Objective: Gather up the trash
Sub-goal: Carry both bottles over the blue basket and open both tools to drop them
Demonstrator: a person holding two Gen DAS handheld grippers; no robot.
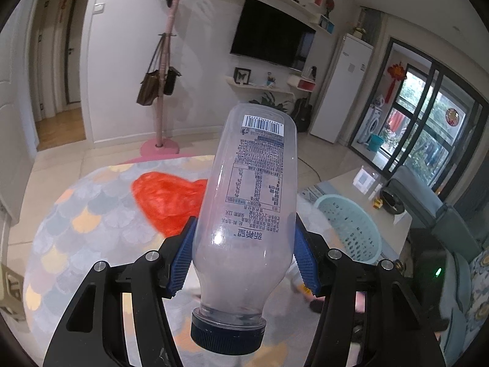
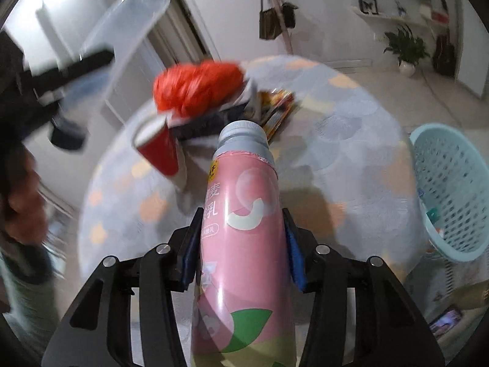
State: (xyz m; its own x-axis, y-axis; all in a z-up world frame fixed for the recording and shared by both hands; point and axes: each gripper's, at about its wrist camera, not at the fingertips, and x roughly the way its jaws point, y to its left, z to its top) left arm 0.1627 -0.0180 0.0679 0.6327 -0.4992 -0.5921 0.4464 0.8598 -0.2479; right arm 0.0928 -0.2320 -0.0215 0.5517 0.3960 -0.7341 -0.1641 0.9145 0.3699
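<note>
My left gripper (image 1: 244, 244) is shut on a clear empty plastic bottle (image 1: 250, 202) with a dark blue cap, held cap toward the camera above the round table (image 1: 76, 214). It also shows, blurred, in the right wrist view (image 2: 122, 30) at the upper left. My right gripper (image 2: 241, 244) is shut on a pink drink bottle (image 2: 244, 244) with a grey cap pointing away, above the table. A light blue perforated basket (image 1: 351, 226) (image 2: 452, 189) stands to the right of the table.
On the table lie a red plastic bag (image 1: 165, 195) (image 2: 198, 85), a red paper cup (image 2: 159, 150), a dark box and colourful wrappers (image 2: 275, 110). A pink coat stand (image 1: 162, 91), a TV, a sofa (image 1: 443, 229) and a low table (image 1: 366, 189) lie beyond.
</note>
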